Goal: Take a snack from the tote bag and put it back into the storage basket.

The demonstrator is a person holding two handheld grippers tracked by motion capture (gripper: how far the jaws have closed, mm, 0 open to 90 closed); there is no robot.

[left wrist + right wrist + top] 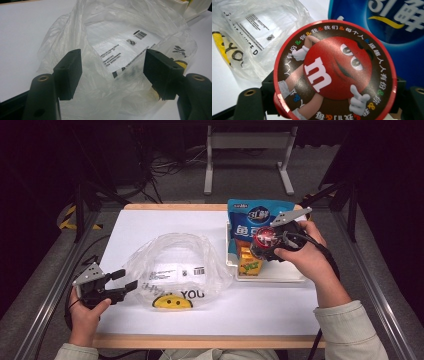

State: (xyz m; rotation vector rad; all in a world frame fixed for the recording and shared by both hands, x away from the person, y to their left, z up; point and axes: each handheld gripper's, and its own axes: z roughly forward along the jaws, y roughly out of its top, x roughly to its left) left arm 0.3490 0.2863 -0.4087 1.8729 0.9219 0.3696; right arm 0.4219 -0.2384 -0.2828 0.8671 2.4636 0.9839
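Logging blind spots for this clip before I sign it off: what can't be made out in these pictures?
- M&M's tub: the right gripper view shows its round lid; the lid hides the body and the right gripper pads.
- White tray: in the high view, the blue snack bag and the tub hide part of its contents; one yellow box shows.
- Clear plastic bag: print too small in the high view.
- Left gripper: open; folds hide the bag's inside.

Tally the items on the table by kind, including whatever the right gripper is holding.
Clear plastic bag: 1
White tray: 1
Blue snack pouch: 1
Yellow drink carton: 1
Round M&M's tub, clamped in the right gripper: 1
Total: 5
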